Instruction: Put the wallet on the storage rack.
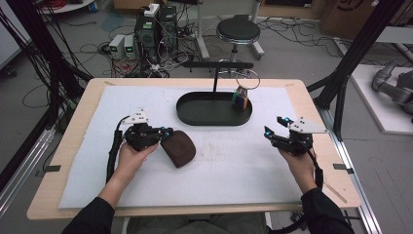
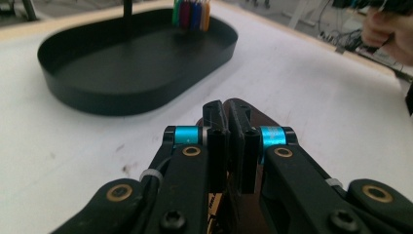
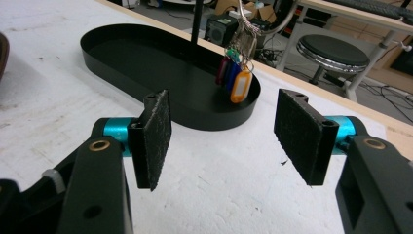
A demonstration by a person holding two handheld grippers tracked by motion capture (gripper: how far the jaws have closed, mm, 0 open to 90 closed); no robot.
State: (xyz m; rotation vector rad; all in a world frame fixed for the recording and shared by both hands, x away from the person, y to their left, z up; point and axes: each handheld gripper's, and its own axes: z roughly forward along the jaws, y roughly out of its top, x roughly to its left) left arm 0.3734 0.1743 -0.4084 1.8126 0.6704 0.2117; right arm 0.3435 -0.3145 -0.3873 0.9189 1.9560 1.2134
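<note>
A brown leather pouch (image 1: 179, 148) lies flat on the white mat, left of centre. My left gripper (image 1: 166, 132) is shut on its near-left edge; in the left gripper view the jaws (image 2: 228, 117) are pressed together with the brown pouch (image 2: 258, 117) showing just beyond them. My right gripper (image 1: 272, 127) hovers open over the mat's right side, its pads (image 3: 157, 134) wide apart with nothing between them. A black oval tray (image 1: 195, 116) sits at the back centre. Coloured key tags (image 1: 240, 100) hang on a ring from its stand, low over the tray's right end.
The tray's black T-shaped stand (image 1: 215, 78) rises from its back rim. The white mat (image 1: 229, 170) covers most of the wooden table (image 1: 311, 112). A stool (image 1: 238, 31) and cabled electronics (image 1: 146, 34) stand on the floor beyond the table.
</note>
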